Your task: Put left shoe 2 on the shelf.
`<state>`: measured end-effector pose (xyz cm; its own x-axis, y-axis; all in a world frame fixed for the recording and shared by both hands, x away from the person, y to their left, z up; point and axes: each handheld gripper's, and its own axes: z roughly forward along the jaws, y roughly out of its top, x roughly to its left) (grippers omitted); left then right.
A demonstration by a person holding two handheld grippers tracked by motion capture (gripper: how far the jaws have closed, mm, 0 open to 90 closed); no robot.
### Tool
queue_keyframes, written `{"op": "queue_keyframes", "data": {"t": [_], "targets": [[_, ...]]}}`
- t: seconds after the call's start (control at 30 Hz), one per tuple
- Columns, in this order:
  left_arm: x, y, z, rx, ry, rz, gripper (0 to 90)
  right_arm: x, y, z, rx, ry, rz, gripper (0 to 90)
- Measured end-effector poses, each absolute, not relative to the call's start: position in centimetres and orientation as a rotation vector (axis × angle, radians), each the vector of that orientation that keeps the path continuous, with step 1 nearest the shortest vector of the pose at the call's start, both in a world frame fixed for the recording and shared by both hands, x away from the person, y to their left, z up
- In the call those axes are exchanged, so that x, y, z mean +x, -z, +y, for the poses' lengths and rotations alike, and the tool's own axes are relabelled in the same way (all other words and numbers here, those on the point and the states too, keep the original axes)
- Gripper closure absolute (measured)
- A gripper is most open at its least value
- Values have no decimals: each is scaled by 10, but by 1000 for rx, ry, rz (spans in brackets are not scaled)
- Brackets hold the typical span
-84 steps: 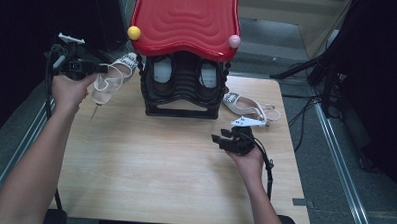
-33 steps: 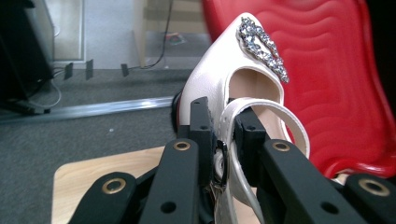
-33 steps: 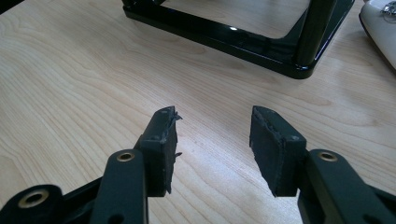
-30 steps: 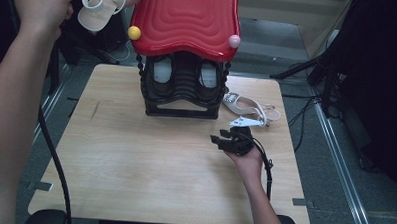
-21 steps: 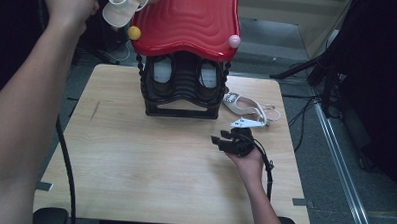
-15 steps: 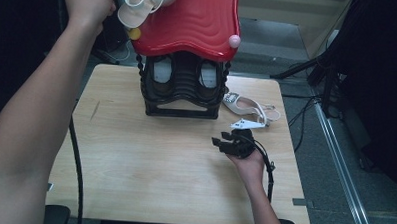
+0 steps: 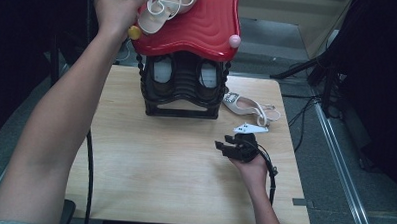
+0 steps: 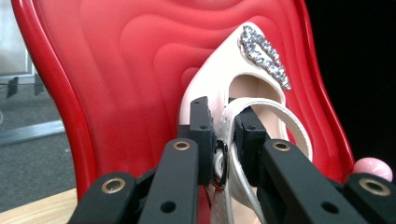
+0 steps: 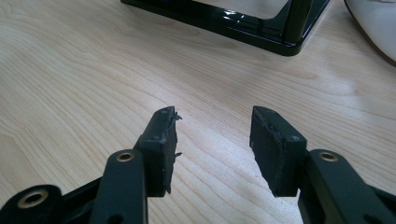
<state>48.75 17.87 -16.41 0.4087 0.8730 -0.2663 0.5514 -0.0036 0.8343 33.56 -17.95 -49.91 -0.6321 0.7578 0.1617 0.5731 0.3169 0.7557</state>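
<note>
Since 0.5 s ago left hand (image 7: 115, 9) carried the cream sandal (image 8: 243, 112) further right over the red rack top (image 7: 199, 27), upper centre of frame; left gripper (image 8: 223, 135) jaws clamped on its strap. Right gripper (image 9: 212, 140) unmoved at lower right of table (image 7: 133, 190), jaws apart, empty.

Evenly lit from above across the desk (image 7: 184, 181), dark beyond every edge. Soft glare on the glossy red roof (image 8: 130, 74). Slightly blurred close up along the tongs; faint shadows.

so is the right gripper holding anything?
No: in the right gripper view the right gripper has its fingers apart over bare table.
</note>
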Motion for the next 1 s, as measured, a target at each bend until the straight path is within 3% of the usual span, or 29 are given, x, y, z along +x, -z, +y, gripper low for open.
{"op": "queue_keyframes", "data": {"t": [0.4, 0.77, 1.0], "targets": [[473, 183, 179, 1763, -479, 1226, 775, 336, 501, -177, 1213, -1194, 2364, 523], [470, 175, 181, 1777, -436, 1193, 582, 336, 500, -178, 1213, -1195, 2360, 522], [461, 161, 193, 1770, -453, 1173, 548, 336, 500, -179, 1215, -1189, 2360, 523]]}}
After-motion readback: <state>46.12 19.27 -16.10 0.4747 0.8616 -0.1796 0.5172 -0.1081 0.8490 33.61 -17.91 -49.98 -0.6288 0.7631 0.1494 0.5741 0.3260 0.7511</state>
